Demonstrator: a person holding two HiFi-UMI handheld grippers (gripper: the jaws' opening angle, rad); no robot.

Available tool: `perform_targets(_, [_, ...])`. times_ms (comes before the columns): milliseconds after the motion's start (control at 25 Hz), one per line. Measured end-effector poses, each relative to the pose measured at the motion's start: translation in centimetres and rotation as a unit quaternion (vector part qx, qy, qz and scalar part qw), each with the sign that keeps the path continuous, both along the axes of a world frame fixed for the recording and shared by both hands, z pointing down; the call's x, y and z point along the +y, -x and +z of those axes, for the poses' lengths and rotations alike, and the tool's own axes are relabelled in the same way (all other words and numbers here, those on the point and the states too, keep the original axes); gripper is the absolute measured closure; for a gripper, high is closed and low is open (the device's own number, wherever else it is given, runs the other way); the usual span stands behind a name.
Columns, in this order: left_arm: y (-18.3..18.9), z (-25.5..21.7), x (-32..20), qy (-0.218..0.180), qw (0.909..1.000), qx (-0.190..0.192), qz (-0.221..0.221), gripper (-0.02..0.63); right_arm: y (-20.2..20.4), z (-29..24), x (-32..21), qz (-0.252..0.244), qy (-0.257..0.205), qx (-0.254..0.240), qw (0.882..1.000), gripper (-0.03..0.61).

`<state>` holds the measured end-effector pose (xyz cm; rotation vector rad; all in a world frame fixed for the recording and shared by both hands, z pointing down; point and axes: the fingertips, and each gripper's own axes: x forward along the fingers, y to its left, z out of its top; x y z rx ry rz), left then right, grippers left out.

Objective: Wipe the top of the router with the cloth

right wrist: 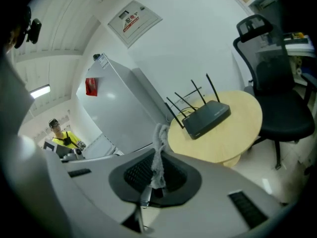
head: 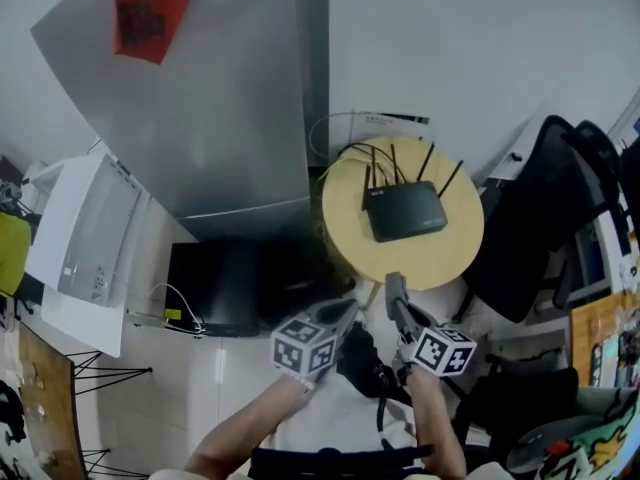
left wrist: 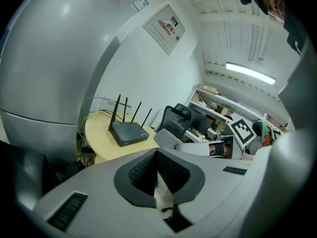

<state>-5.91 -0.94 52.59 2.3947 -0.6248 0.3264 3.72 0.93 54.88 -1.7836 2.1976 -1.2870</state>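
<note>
Currently your right claw [right wrist: 157,175] pinches a thin white cloth [right wrist: 160,143]; your left claw [left wrist: 156,170] is clenched empty, both apart from the black antennaed router [head: 405,211].

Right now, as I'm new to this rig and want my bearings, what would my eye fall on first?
A black router with thin antennas sits on a round wooden table, beside a tall grey fridge bearing a red sticker. Nearer the person, the right gripper is shut on a strip of white cloth, while the left gripper is shut with nothing in it.
</note>
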Motion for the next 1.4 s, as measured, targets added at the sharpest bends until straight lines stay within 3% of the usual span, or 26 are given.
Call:
perform_targets(400, [-6.0,1.1,-9.5,0.003,0.9998,-0.020,-0.005,0.615,-3.9,0.8,-11.7,-0.044,0.026,0.012,0.999,0.543])
perform_targets(680, [-8.5,3.2,-15.9,0.011,0.9978,-0.052,-0.041,0.615,-6.4,3.4,-18.5,-0.084,0.054,0.047,0.994,0.543])
perform_targets(1160, [-9.6,6.7,-22.2,0.026,0.9886,-0.096,-0.113,0.615,-7.7,10.3,-30.6,-0.184,0.119,0.146,0.965,0.543])
perform_targets(1400, [-9.7,8.1,-23.1,0.050,0.9859,-0.095,-0.128,0.615,-7.1,13.9,-33.3,-0.211,0.160,0.145,0.953,0.543])
